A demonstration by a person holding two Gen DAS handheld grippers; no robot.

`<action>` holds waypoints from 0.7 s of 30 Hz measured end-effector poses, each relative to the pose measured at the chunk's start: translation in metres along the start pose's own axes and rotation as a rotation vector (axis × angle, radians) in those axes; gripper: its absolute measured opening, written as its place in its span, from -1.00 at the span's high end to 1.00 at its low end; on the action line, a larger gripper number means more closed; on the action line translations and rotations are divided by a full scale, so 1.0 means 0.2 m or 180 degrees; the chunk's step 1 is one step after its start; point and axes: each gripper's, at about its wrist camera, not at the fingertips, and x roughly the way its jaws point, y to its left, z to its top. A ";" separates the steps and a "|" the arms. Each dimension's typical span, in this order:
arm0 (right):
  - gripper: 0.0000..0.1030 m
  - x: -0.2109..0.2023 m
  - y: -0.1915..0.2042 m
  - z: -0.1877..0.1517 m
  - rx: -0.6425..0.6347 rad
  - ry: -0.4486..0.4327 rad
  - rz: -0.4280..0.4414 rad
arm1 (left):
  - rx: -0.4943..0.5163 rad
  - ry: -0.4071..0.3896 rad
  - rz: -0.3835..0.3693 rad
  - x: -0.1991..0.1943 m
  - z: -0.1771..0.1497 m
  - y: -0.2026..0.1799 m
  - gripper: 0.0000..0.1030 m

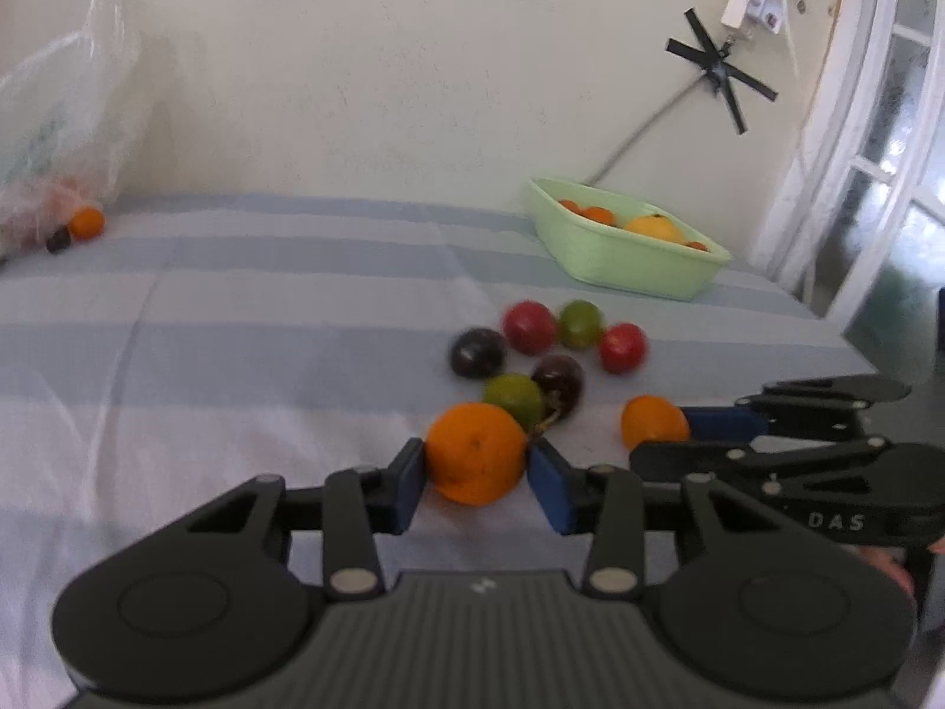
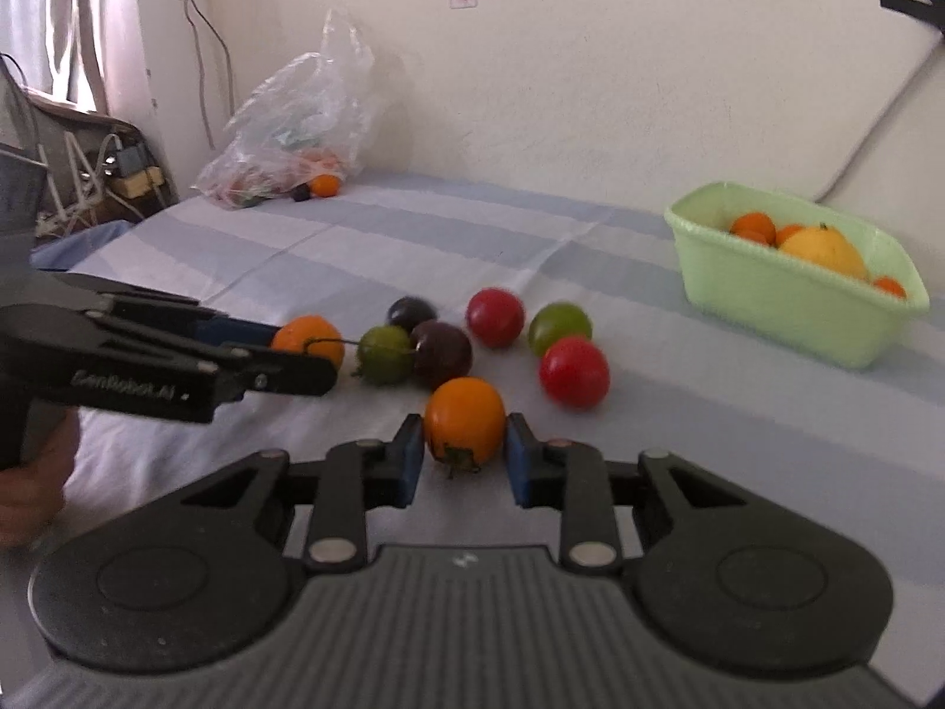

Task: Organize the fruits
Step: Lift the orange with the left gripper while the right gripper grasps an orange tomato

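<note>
My left gripper [image 1: 475, 472] is shut on an orange fruit [image 1: 475, 452] just above the striped cloth; it also shows in the right wrist view [image 2: 307, 340]. My right gripper [image 2: 465, 449] is shut on a smaller orange fruit [image 2: 465, 425] with a dark stem; that fruit also shows in the left wrist view [image 1: 652, 420]. Between them lies a loose cluster: red fruits [image 2: 495, 316] [image 2: 574, 372], green ones [image 2: 559, 326] [image 2: 384, 353] and dark purple ones [image 2: 442, 353]. A light green basket [image 2: 785, 307] with orange and yellow fruits stands at the back right.
A clear plastic bag [image 2: 295, 136] with more fruit lies at the far left by the wall, with an orange fruit [image 2: 325, 184] and a dark one beside it. A cable runs down the wall behind the basket. The bed's edge is to the left, with clutter beyond.
</note>
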 end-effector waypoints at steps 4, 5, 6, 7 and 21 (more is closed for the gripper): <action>0.39 -0.08 -0.02 -0.04 0.0141 -0.0054 0.0058 | -0.0070 0.0076 -0.0185 -0.04 -0.03 -0.06 0.26; 0.39 -0.09 -0.03 -0.04 0.0204 -0.0075 0.0056 | -0.0064 0.0092 -0.0208 -0.04 -0.04 -0.08 0.25; 0.39 -0.11 -0.06 -0.05 0.0290 -0.0104 0.0051 | -0.0055 0.0108 -0.0232 -0.04 -0.04 -0.10 0.25; 0.39 -0.13 -0.08 -0.04 0.0357 -0.0128 0.0042 | -0.0051 0.0121 -0.0252 -0.04 -0.04 -0.12 0.25; 0.38 -0.19 -0.17 -0.12 0.0604 -0.0210 0.0057 | 0.0175 0.0217 -0.0158 -0.02 -0.07 -0.32 0.00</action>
